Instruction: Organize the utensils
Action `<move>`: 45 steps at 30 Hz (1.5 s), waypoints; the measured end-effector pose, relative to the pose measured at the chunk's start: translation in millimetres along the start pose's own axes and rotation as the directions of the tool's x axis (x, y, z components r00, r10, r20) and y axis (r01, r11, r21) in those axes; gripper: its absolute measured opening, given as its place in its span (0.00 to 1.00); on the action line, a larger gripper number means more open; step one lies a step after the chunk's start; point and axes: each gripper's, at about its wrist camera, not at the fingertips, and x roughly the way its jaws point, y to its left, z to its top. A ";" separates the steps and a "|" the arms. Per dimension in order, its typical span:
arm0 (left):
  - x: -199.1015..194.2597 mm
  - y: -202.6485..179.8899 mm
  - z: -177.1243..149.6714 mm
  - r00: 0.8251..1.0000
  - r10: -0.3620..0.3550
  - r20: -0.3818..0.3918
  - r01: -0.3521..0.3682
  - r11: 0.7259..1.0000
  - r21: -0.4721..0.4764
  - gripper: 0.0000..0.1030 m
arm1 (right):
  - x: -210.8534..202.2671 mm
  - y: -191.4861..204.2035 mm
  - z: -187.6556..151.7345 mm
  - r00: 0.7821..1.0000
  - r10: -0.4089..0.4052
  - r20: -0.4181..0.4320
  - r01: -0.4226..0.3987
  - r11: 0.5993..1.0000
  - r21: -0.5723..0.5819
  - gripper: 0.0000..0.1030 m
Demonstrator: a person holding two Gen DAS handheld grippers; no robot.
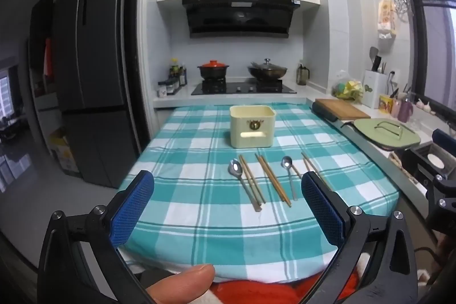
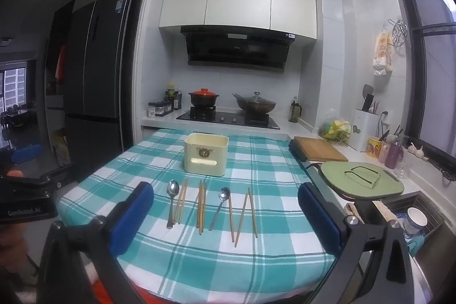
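Two claws hanging wide over laid-out utensils

Two claws are hovering above the near edge of the surface (image 2: 268, 161), both spread fully with nothing between their blue textured pads. The left claw (image 1: 228, 207) is sitting low over the checked teal-and-white cloth (image 1: 199, 232), a fingertip (image 1: 185, 285) showing at the bottom of its view. The right claw (image 2: 225, 214) is facing the same row from slightly further right.

Utensils are lying in a rough row on the cloth, handles pointing toward the near edge. From the left: a shiny metal spoon (image 2: 171, 198) just beside a pair of slim wooden chopsticks (image 2: 181, 201); a second chopstick pair (image 2: 201, 205) in the middle; a smaller spoon (image 2: 221, 204); and loose chopsticks (image 2: 248, 212) splaying apart at the right.

Behind the row, a cream plastic box (image 2: 205, 154) with rounded corners and a slot handle is standing upright, its top open; its inside is not showing.

Open cloth is stretching all around the row and toward the left edge. Right of the surface, a wooden board (image 2: 319, 151) and a green lid (image 2: 362, 180) are resting on the counter.
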 end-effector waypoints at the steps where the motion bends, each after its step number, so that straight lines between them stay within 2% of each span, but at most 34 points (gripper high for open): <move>1: 0.2 0.1 1.1 1.000 0.001 -0.004 -0.001 1.000 0.001 1.00 | 0.8 0.9 0.0 1.000 0.001 -0.001 -0.001 1.000 0.000 1.00; 45: 13.7 -2.8 2.4 1.000 -0.003 -0.021 0.003 1.000 0.021 1.00 | 8.8 -8.9 0.7 1.000 0.008 -0.026 -0.008 1.000 0.030 1.00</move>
